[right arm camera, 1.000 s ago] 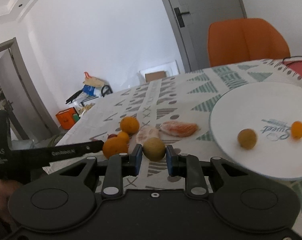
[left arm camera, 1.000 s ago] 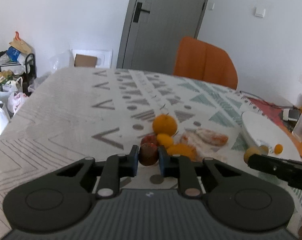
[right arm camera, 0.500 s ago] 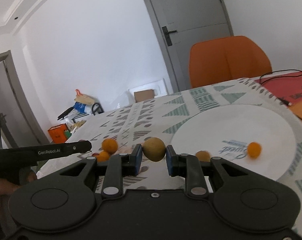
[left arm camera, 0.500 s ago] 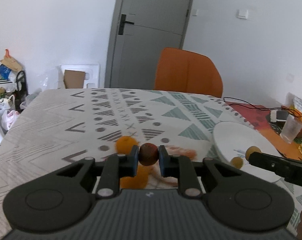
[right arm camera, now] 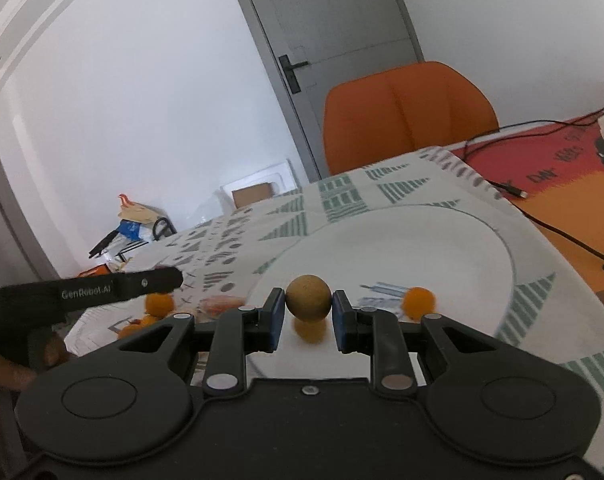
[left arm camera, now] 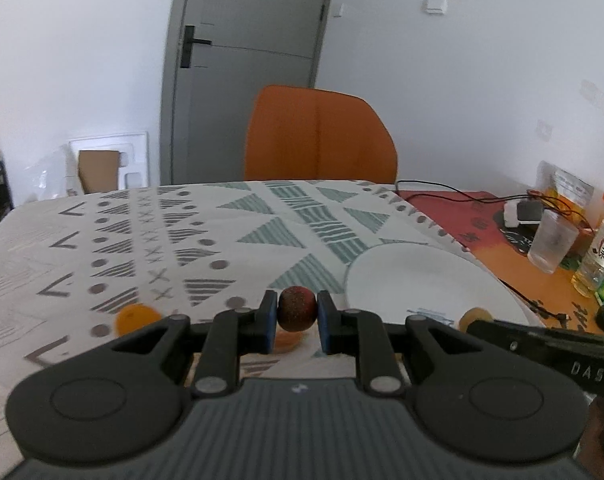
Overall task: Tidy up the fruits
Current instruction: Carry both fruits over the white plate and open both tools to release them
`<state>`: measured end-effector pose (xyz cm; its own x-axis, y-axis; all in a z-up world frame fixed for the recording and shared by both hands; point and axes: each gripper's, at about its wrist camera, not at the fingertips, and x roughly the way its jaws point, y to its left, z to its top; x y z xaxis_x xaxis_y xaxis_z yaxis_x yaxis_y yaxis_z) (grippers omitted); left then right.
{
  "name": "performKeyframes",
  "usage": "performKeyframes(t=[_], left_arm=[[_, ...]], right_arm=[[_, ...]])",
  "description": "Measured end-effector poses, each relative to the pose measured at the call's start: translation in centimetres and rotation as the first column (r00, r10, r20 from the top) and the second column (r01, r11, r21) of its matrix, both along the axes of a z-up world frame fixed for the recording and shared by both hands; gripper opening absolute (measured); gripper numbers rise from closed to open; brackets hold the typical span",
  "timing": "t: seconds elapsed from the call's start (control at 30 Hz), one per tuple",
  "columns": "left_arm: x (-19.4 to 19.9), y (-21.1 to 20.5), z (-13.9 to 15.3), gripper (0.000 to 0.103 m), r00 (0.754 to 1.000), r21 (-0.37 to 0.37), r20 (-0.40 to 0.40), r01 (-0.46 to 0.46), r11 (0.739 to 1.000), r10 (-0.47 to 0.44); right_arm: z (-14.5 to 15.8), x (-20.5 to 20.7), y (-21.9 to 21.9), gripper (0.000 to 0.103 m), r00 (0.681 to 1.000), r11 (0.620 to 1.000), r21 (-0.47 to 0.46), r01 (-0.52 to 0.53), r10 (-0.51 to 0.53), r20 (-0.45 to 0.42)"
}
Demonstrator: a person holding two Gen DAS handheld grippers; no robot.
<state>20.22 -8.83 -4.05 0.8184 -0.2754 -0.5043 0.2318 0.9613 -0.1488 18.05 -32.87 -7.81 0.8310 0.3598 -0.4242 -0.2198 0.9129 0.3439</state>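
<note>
The left gripper grasps a dark red fruit above the tabletop. The right gripper clamps a brown fruit over the white plate.

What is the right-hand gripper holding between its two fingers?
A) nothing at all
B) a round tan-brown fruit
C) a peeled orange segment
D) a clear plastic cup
B: in the right wrist view the right gripper is closed on a round tan-brown fruit, held above the white plate, where a small orange fruit already lies.
</note>
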Motion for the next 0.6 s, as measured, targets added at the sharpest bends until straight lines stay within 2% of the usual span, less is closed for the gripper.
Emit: performKeyframes(t=[0.17, 0.6], left_arm=[[1.2, -1.7, -0.1, 0.019, 0.999, 0.002, -0.005, 0.039, 0.999, -0.039], [3.2, -5.8, -0.3, 0.019, 0.991, 0.008, -0.016, 0.130, 0.991, -0.130]], right_arm=[[-0.3, 0.2, -1.4, 0.029, 1.000, 1.000, 0.019, 0.025, -0.025, -0.002], [-0.6, 1.0, -4.2, 0.030, 0.997, 0.997, 0.044, 0.071, -0.070, -0.021]])
